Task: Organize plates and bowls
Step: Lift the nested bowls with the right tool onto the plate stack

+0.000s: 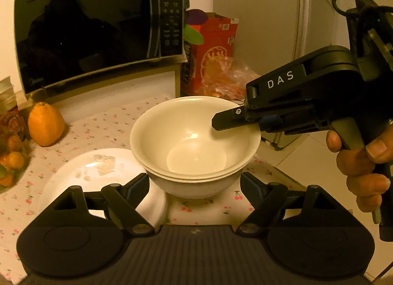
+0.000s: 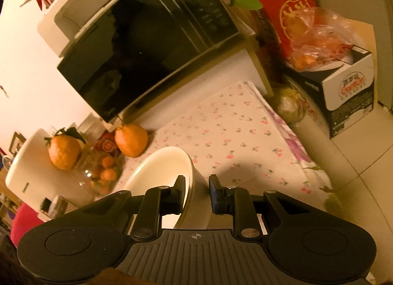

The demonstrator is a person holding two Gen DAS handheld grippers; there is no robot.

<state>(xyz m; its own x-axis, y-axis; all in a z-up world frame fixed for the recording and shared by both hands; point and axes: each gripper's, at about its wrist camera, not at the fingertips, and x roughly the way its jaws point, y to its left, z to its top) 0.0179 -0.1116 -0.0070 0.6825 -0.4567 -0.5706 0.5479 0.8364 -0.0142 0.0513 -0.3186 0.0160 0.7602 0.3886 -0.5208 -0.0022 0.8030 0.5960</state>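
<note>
Two white bowls (image 1: 194, 142) sit nested, one inside the other, on the floral cloth. A white plate (image 1: 98, 174) with smears lies to their left, partly under them. My left gripper (image 1: 195, 181) is open, its fingers on either side of the lower bowl without clearly touching. My right gripper (image 2: 196, 195) straddles the rim of the top bowl (image 2: 167, 172), one finger inside and one outside, with a gap still showing. In the left wrist view its inner finger (image 1: 228, 119) reaches over the right rim.
A black microwave (image 1: 93, 31) stands behind on a white shelf. An orange (image 1: 45, 125) and a glass jar of small fruit (image 2: 103, 174) sit at the left. A red box (image 1: 211, 49) and a bag of oranges (image 2: 316, 36) are at the right. The table edge and floor tiles lie right.
</note>
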